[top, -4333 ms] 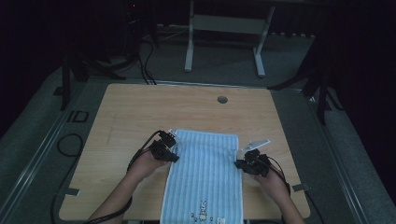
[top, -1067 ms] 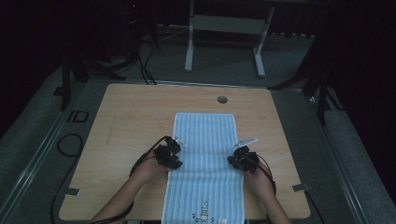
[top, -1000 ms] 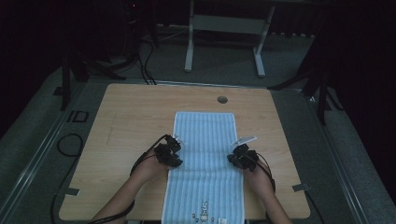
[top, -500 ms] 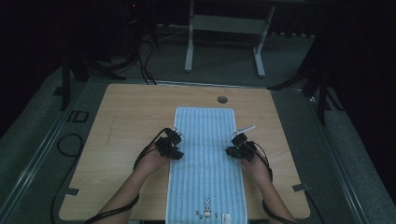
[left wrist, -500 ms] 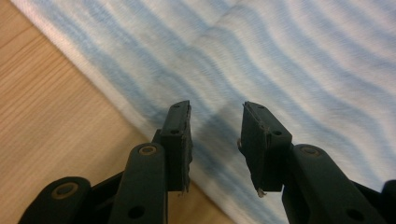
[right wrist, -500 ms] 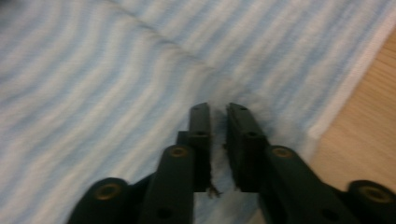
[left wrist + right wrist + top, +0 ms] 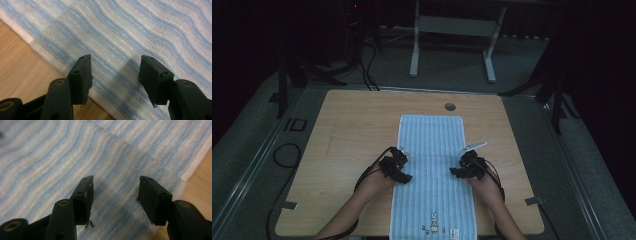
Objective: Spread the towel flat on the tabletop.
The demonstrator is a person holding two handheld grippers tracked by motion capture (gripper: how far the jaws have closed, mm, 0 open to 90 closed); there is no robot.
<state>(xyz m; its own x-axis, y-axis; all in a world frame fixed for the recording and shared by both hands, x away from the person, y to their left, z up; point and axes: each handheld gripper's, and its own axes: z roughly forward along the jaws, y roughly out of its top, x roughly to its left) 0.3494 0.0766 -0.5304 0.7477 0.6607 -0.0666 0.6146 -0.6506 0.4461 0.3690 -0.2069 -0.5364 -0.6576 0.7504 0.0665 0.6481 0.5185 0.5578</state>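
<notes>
Item: striped blue-and-white towel point(image 7: 432, 170), laid flat and lengthwise down the middle of the surface point(image 7: 347, 130). Its far end lies just short of the round hole point(image 7: 450, 106) near the far edge. Its near end, bearing a small printed figure point(image 7: 433, 218), reaches the near edge.

Left gripper point(image 7: 396, 168): at the towel's left long edge, about midway along. In the left gripper view the jaws stand spread over the white hem point(image 7: 45, 53), nothing between them, with bare wood just beside.

Right gripper point(image 7: 467, 167): at the right long edge, level with the left. In the right gripper view the jaws are likewise spread and empty above the cloth. A raised line point(image 7: 117, 141) crosses the stripes ahead of them; whether it is a fold or a second layer cannot be told.

Step in hand, as judged: taking both long edges at matching points, for a fold or a straightening.

Handling notes:
- Lower each pair of jaws so one slides under the hem and the other sits on top.
- Pinch the hem only, not a bunch of cloth.
- Keep both grips level, so the stripes stay square.
- Lift low and together; an uneven pull would skew the towel.

Room: broad bare wood lies to the left and right of the towel, and a narrow strip beyond its far end. The near end has no spare margin, so any pull toward the person risks dragging cloth over the near edge.
</notes>
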